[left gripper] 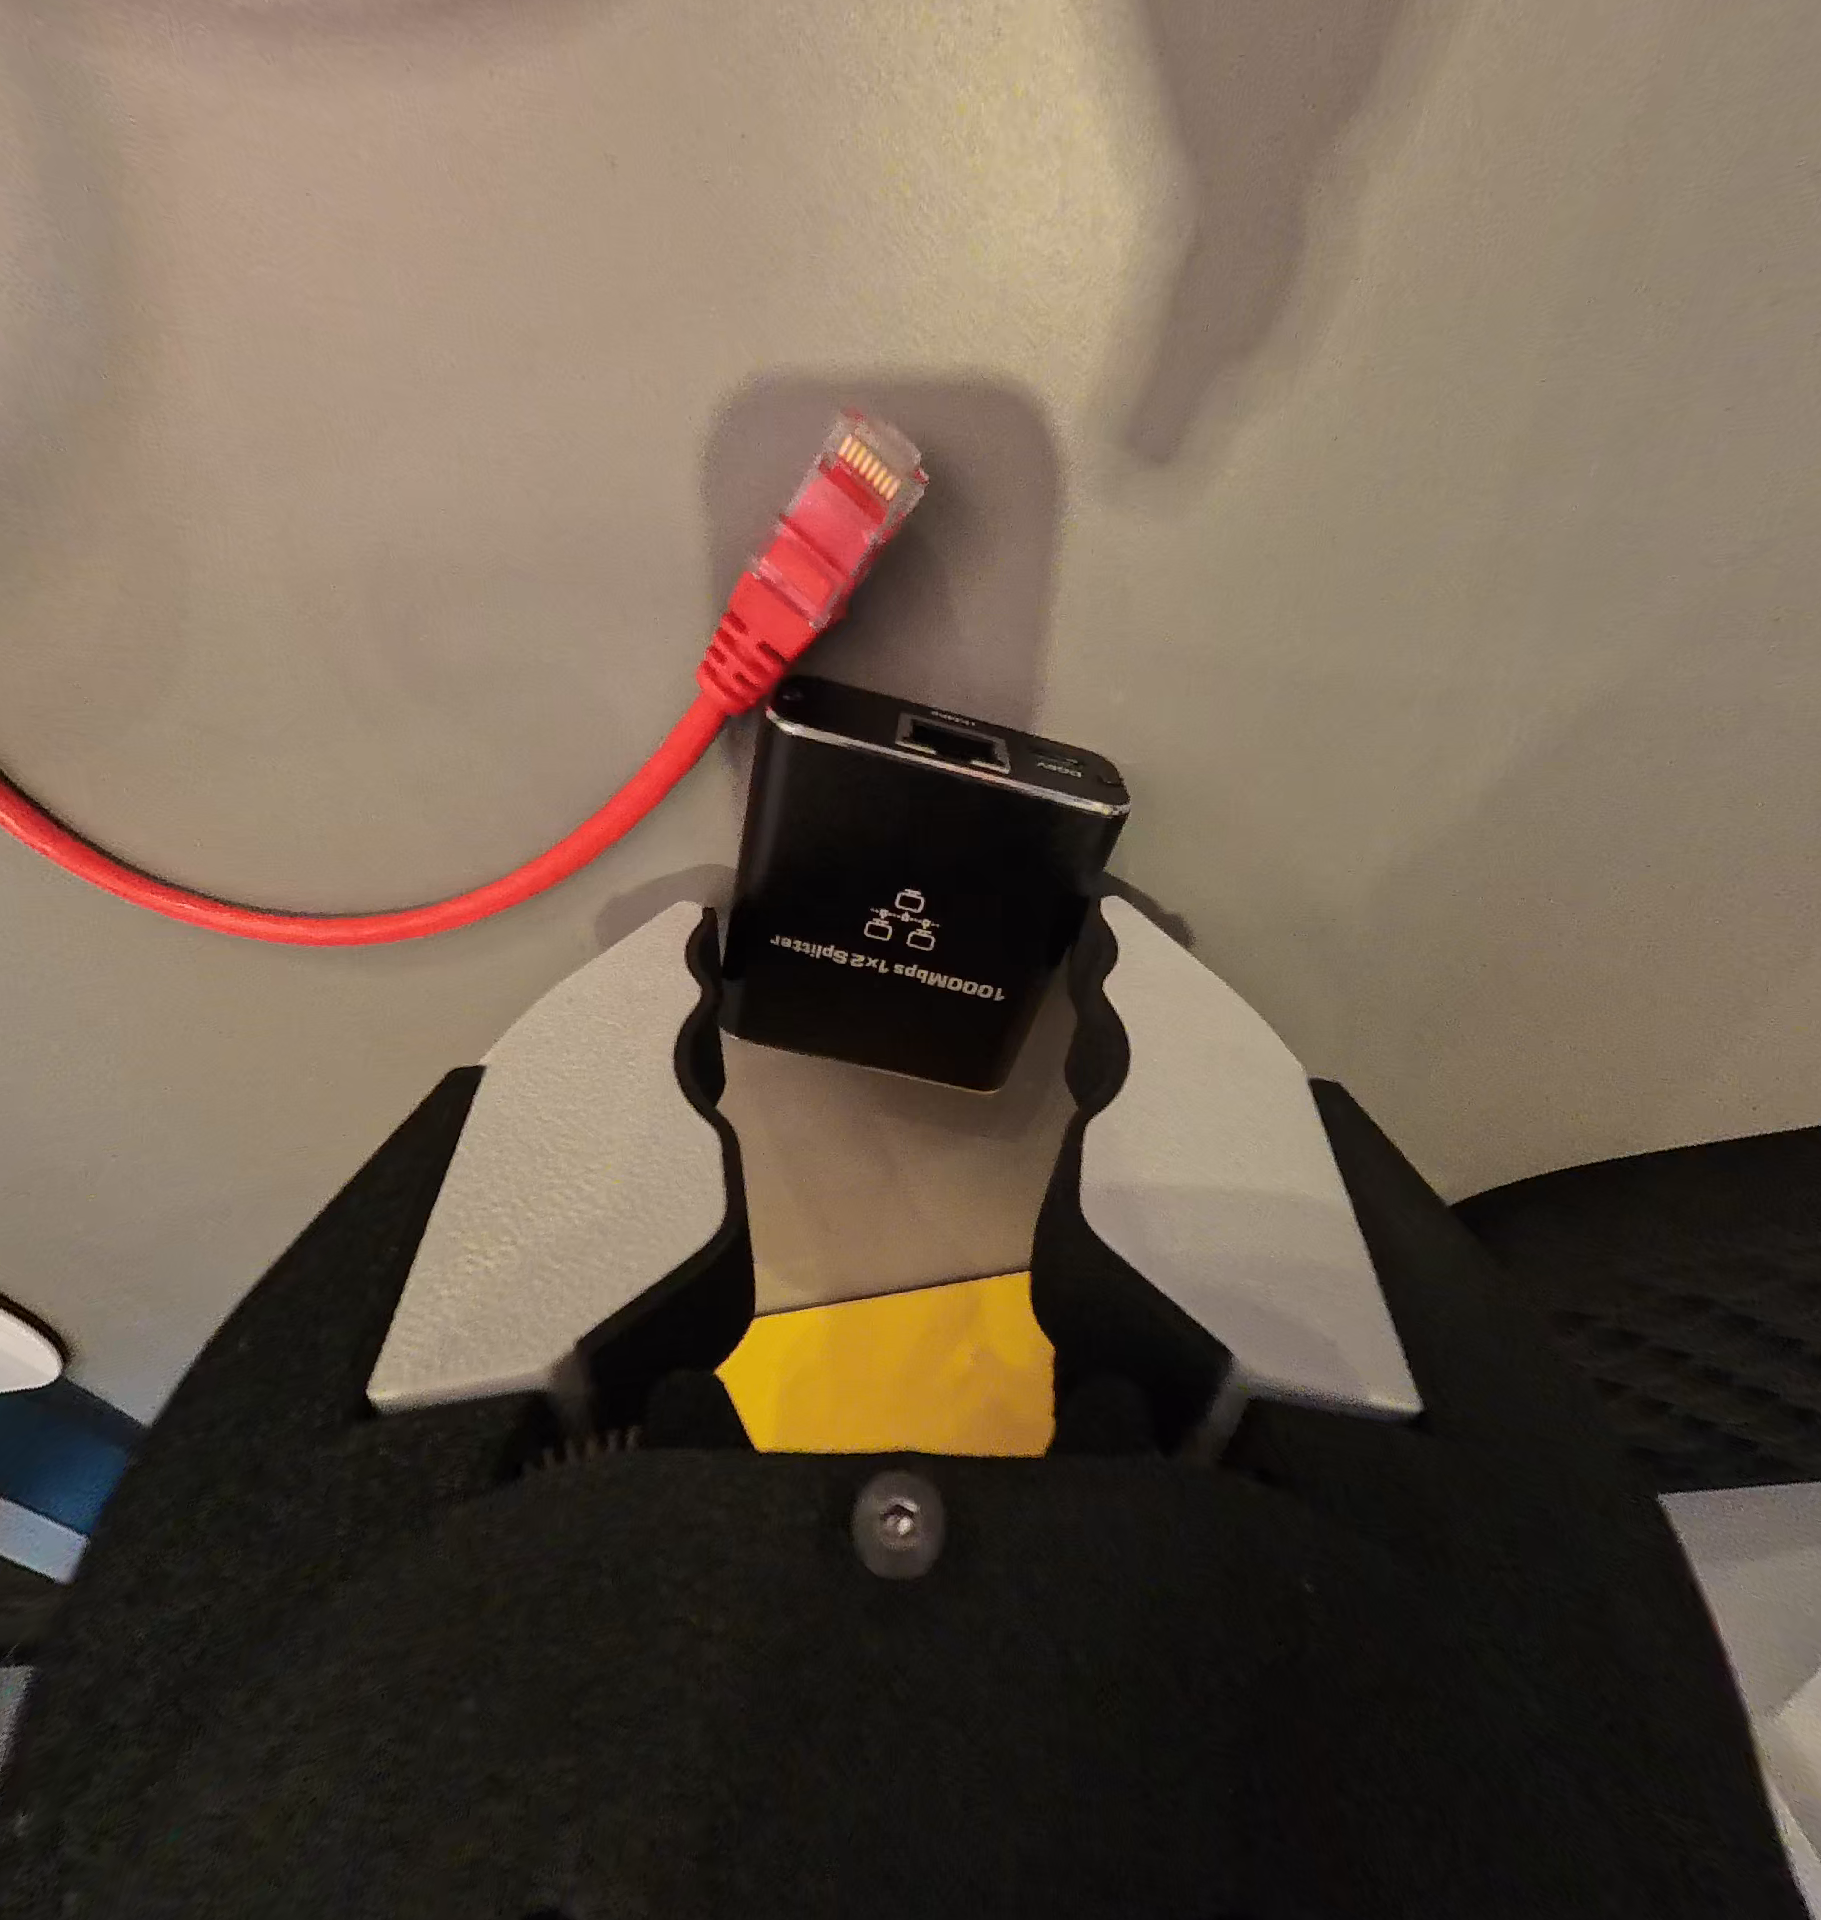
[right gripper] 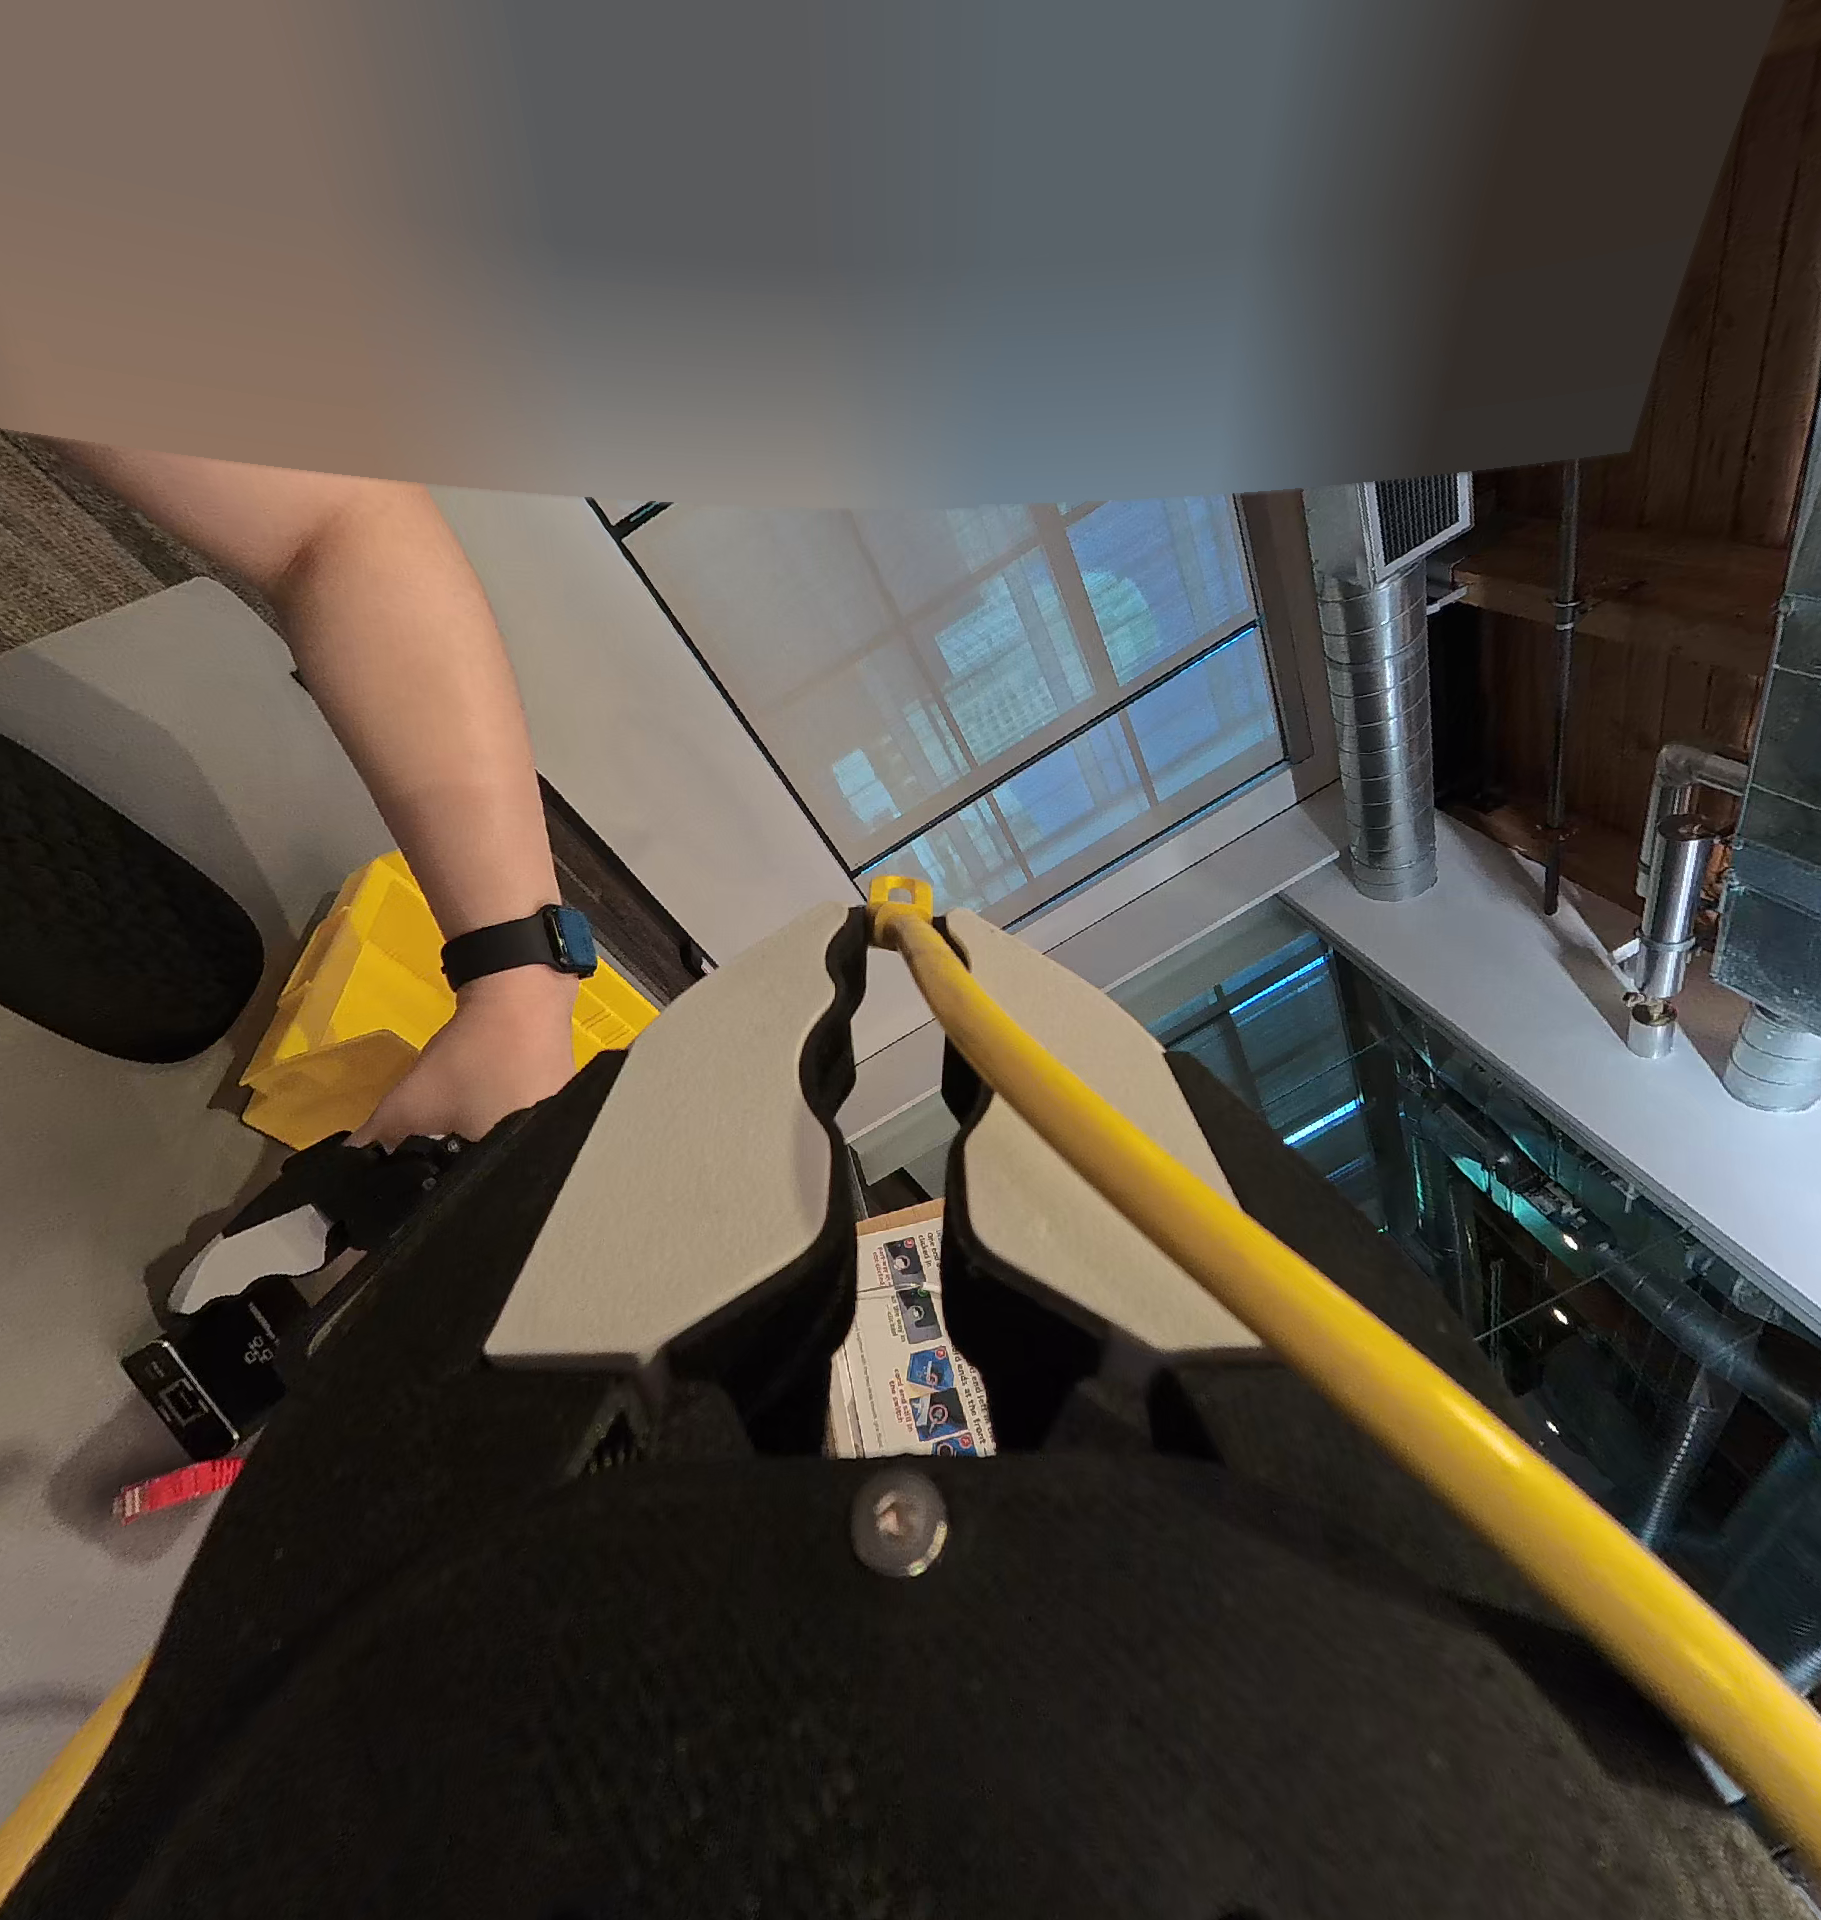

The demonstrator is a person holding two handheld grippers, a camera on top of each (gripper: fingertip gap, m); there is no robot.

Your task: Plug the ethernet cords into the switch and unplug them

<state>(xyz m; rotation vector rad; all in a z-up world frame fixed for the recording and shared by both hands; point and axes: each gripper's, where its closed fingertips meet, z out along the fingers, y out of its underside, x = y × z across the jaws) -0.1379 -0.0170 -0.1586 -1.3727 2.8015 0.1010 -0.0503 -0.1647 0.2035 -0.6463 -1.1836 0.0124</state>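
Observation:
In the left wrist view, my left gripper is shut on the black switch, pads on its two sides. The switch is held off the grey table and casts a shadow on it. Its far-end port faces away, with nothing in it. A red ethernet cord lies loose on the table, its plug just beyond the switch. My right gripper is raised and shut on the yellow ethernet cord just behind its plug. The right wrist view also shows the switch low on the left.
A person's arm with a black watch holds the left gripper. A yellow bin stands behind it. A black mesh chair is at the table's near right edge. A printed sheet lies below the right gripper. One gripper's finger ends stand about 40 cm off the other's.

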